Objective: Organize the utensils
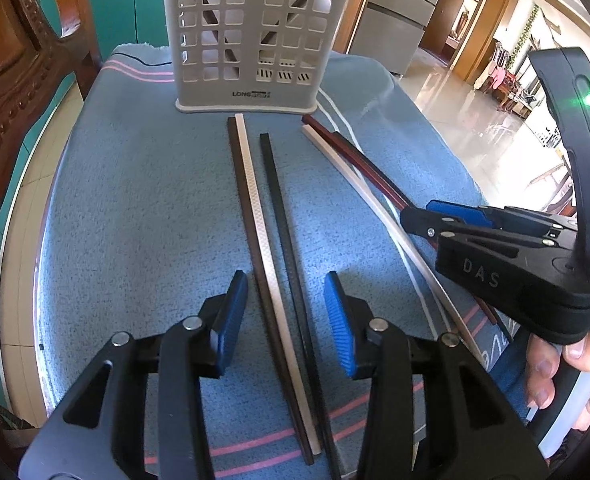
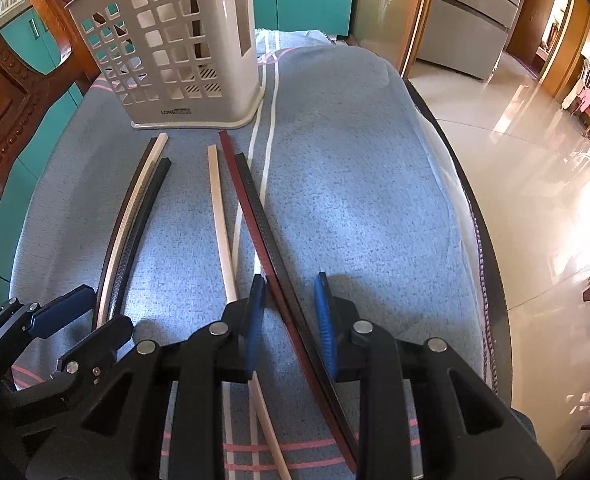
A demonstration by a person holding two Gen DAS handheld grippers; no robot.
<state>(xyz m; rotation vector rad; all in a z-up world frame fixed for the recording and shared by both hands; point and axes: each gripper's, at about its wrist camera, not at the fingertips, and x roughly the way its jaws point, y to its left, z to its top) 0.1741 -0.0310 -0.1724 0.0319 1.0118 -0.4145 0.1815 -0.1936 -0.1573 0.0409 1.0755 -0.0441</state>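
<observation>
- The left claw [image 1: 285, 320] hung spread over a dark, white and black chopstick trio [image 1: 273, 264] lying loose on the counter [image 1: 135, 200].
- The right claw [image 2: 291, 320] stood spread around the red-black pair [image 2: 271, 264], a white chopstick [image 2: 223, 224] just beside.
- The holder [image 1: 251, 32] already contained several sticks; six remained outside.

Counted six loose chopsticks on the cloth: two white [image 2: 222, 216], two black [image 2: 145, 216], one brown [image 1: 247, 216], one dark red [image 2: 255, 216]. One utensil basket [image 1: 247, 36], upper centre. Two grippers: left [image 1: 285, 316], right [image 2: 289, 316].
</observation>
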